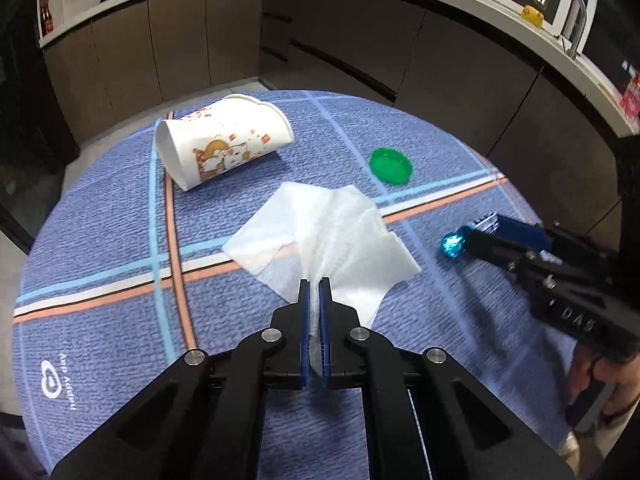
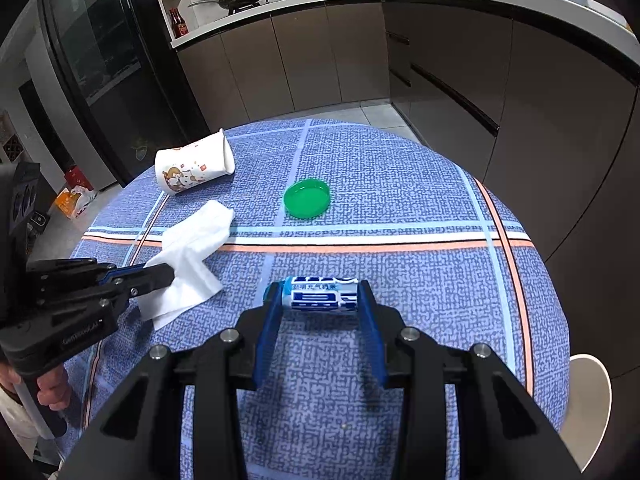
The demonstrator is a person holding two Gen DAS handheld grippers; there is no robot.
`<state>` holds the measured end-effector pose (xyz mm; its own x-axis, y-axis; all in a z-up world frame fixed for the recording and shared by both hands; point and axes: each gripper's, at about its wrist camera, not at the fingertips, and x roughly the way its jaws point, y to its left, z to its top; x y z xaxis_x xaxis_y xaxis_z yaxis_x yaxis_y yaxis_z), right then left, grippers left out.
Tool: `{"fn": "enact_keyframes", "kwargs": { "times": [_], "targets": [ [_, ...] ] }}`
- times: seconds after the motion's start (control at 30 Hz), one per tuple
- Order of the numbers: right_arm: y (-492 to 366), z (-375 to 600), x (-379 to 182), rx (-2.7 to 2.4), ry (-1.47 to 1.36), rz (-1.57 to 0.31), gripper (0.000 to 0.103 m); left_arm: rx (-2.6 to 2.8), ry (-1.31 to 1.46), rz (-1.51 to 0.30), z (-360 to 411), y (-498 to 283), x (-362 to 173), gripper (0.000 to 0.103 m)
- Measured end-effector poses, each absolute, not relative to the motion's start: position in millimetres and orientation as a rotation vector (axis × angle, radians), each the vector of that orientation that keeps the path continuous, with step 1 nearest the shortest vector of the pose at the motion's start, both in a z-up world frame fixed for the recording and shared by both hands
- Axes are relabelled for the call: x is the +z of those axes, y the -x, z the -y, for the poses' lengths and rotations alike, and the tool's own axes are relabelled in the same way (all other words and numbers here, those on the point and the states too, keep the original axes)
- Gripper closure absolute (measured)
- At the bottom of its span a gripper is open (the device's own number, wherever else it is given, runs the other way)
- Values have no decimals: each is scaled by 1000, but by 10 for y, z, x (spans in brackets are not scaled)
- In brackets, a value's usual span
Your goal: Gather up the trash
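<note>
While the left gripper is pinching a fold of the white tissue with its jaws clenched nearly together, the rest of the sheet is draping loose onto the blue plaid cloth of the round worktop. The tissue is reading as very light and limp; a pinch on a bunched fold looks sufficient, though the hanging corners are likely to drag or snag.

The right gripper is straddling a small blue-and-white wrapped roll, lying crosswise near the front of the worktop. Its jaws are standing at the roll's two ends, spread to the roll's length; whether they are pressing on it or merely bracketing it, I cannot tell. The roll is appearing light and fairly stiff, with a glossy wrapper that may be slippery; an end-to-end hold is risking a slip, so gripping across its body seems safer.

Remaining trash on the worktop:
- Paper cup, printed with a cartoon, is lying on its side at the far left, mouth open. Inside is only partly visible from the left wrist view, and nothing is showing there. Thin-walled, so it is likely crushing under a hard squeeze; the rim looks like the place to take it.
- Green plastic lid is lying flat, hollow side up, nothing in it. Low and rigid; an edge grip seems needed.

No bin is showing in either view.
</note>
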<state>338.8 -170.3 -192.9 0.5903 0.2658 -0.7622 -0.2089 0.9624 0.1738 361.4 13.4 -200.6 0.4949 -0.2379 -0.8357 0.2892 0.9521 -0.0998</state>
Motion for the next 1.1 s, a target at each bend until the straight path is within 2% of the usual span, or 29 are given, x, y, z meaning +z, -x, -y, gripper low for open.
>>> {"fn": "enact_keyframes", "kwargs": {
  "times": [0.07, 0.1, 0.17, 0.2, 0.23, 0.37, 0.4, 0.5, 0.63, 1.1],
  "targets": [
    [-3377, 1686, -1935, 279, -71, -899, 64, -318, -49, -1002, -113, -3584, -2001, 94],
    [-3368, 1677, -1936, 280, -73, -899, 64, -319, -47, -1004, -72, -3527, -1986, 90],
    [-3349, 1654, -1935, 284, -68, -899, 64, -316, -44, -1004, -58, -3542, -1973, 73],
    [-3341, 1649, -1930, 287, -66, -899, 64, -298, -52, -999, 14, -3577, -1990, 58],
    [-3332, 1646, -1926, 287, -64, -898, 64, -289, -55, -994, 23, -3588, -1992, 57],
    [-3320, 1648, -1913, 285, -65, -895, 65, -295, -62, -1000, 60, -3628, -2008, 58],
    [-3319, 1651, -1912, 286, -67, -895, 64, -290, -70, -997, 72, -3633, -2009, 64],
    [-3306, 1650, -1906, 287, -70, -894, 64, -298, -78, -999, 53, -3691, -2013, 95],
    [-3284, 1632, -1905, 292, -71, -897, 64, -297, -62, -1002, 106, -3708, -2024, 98],
    [-3051, 1566, -1662, 329, -61, -844, 66, -303, 104, -930, -154, -3231, -1540, 99]
  ]
}}
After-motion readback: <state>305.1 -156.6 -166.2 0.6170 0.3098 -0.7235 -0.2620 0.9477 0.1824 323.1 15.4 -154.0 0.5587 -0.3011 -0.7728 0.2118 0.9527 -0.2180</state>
